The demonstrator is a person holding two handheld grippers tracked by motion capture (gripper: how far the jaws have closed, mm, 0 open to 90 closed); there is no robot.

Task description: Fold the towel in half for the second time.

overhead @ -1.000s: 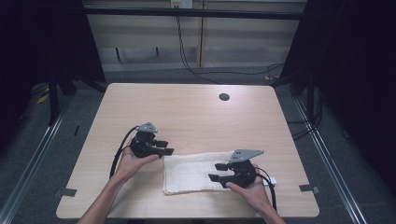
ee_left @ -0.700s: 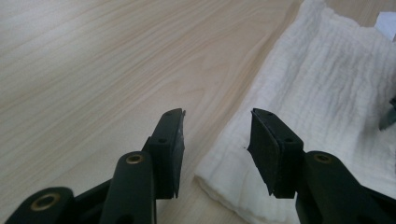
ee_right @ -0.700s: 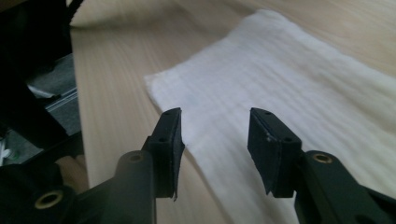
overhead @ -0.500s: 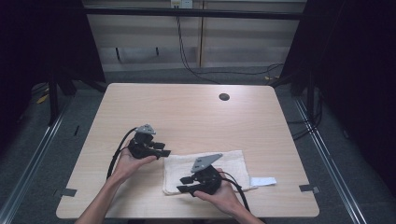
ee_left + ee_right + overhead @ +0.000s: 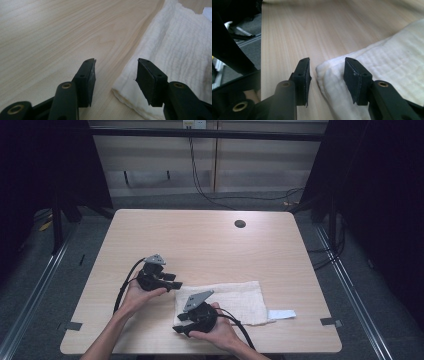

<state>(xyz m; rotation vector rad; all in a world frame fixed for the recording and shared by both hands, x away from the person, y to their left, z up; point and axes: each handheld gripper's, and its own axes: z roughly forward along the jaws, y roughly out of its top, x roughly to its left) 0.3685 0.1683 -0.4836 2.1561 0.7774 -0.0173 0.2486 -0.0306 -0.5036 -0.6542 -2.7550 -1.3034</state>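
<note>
A folded white towel (image 5: 235,301) lies near the table's front edge, right of centre. My left gripper (image 5: 175,281) hovers at the towel's upper left corner; its jaws are open and the towel's edge (image 5: 130,82) lies between and beyond them (image 5: 115,72). My right gripper (image 5: 181,322) sits at the towel's lower left corner, pointing left. Its jaws stand open around the towel's corner (image 5: 324,71), with the cloth between them (image 5: 326,72).
The light wooden table (image 5: 200,245) has a dark round hole (image 5: 240,224) at the back right. A small white label (image 5: 281,314) lies at the towel's right end. Cables trail from both grippers toward the front edge. Dark floor and metal rails surround the table.
My right gripper has crossed from the towel's right end to its lower left corner, uncovering the white label. The left gripper has stayed put near the upper left corner.
</note>
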